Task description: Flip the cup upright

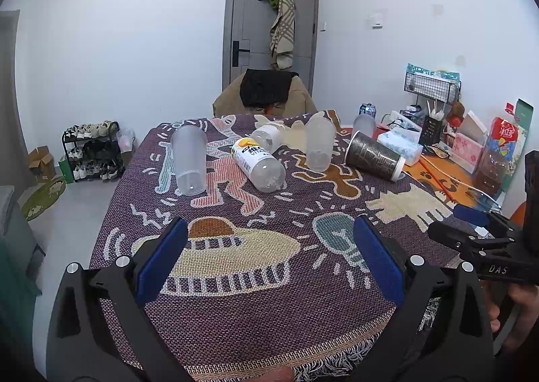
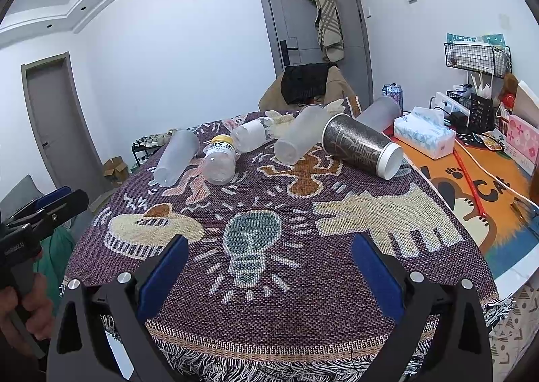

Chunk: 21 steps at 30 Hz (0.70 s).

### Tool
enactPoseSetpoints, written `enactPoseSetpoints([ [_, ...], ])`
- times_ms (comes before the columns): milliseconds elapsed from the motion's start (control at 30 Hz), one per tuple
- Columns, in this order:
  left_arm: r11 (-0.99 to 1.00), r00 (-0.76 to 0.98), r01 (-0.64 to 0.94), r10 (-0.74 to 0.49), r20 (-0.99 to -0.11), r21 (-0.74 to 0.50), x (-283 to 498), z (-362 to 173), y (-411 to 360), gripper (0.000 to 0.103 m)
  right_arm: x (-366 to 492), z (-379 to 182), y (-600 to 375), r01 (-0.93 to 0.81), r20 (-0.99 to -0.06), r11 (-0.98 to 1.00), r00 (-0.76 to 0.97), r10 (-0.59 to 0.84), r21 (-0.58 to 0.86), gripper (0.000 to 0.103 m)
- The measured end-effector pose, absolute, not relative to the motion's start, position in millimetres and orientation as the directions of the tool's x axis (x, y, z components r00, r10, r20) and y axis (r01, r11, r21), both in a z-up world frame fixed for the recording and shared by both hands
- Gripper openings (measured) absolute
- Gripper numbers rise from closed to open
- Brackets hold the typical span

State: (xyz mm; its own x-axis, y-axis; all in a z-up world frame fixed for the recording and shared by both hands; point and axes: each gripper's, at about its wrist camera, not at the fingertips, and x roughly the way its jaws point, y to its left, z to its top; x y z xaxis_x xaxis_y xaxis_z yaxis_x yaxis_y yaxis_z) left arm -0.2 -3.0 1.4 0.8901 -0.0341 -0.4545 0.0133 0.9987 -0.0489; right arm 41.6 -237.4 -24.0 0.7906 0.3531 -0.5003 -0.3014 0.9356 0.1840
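The big woven blanket [image 2: 337, 267] covers the table. The dark cup [image 2: 362, 146] lies on its side far ahead, a bit right, white bottom toward us. The right gripper [image 2: 269, 277] is nearer. Both it and the left gripper [image 1: 269, 264] are wide apart, holding nothing.

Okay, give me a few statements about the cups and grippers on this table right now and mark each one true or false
1. The dark patterned cup lies on its side. True.
2. The left gripper is shut on a cup. False: it is open and holds nothing.
3. The bottle with the yellow cap stands upright. False: it lies on the woven cloth.
4. The right gripper is open, well short of the cups. True.
5. The tissue pack sits right of the cloth. True.
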Motion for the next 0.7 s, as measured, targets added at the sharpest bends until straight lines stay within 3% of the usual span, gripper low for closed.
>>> enactPoseSetpoints([
  [700,0.999,0.874,0.011,-0.035,-0.484,-0.053,28,-1,0,0.098,65,-32,-240,-0.294,-0.523,0.930,0.770,0.366,0.219,0.095],
])
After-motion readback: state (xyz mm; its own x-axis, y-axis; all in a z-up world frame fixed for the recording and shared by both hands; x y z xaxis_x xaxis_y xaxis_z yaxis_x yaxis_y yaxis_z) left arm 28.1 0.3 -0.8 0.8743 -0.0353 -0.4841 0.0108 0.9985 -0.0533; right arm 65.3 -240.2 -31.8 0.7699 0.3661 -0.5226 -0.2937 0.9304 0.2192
